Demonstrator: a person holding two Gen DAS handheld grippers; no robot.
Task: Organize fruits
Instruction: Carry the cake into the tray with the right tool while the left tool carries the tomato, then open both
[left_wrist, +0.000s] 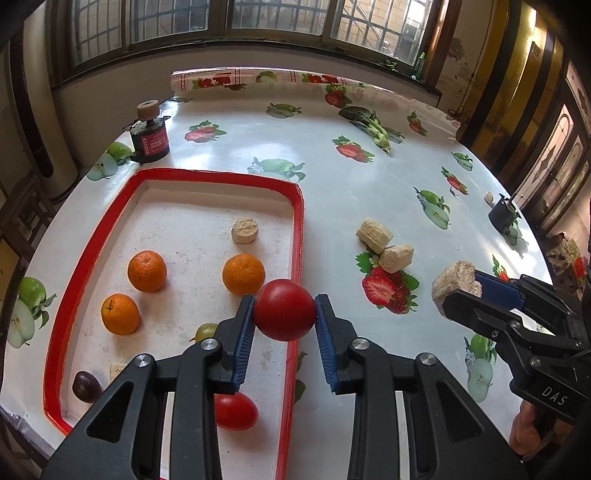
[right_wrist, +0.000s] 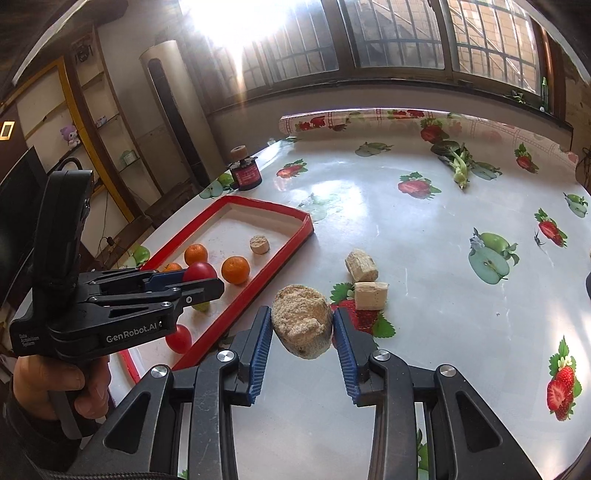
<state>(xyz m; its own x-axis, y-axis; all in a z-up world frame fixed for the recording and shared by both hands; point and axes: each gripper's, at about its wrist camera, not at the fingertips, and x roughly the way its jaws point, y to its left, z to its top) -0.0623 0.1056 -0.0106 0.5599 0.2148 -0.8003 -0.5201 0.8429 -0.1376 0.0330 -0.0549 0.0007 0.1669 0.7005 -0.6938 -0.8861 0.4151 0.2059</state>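
Observation:
My left gripper (left_wrist: 284, 308) is shut on a red tomato (left_wrist: 283, 309), held above the right rim of the red-edged tray (left_wrist: 299, 229). Inside the tray lie three oranges (left_wrist: 147, 270), a beige corn piece (left_wrist: 244, 230), a second tomato (left_wrist: 235, 410), a small green fruit (left_wrist: 205, 331) and a dark plum (left_wrist: 86, 386). My right gripper (right_wrist: 303, 325) is shut on a beige corn chunk (right_wrist: 302, 325), raised over the table right of the tray (right_wrist: 236, 290). Two more corn pieces (right_wrist: 361, 264) rest on the tablecloth ahead of it.
A fruit-print cloth covers the table (left_wrist: 332, 177). A black and red motor-like can (left_wrist: 149, 138) stands beyond the tray's far left corner. A leafy green vegetable (left_wrist: 369, 125) lies at the back right. Another black device (left_wrist: 502, 214) sits near the right edge. A hand (right_wrist: 55, 384) holds the left gripper.

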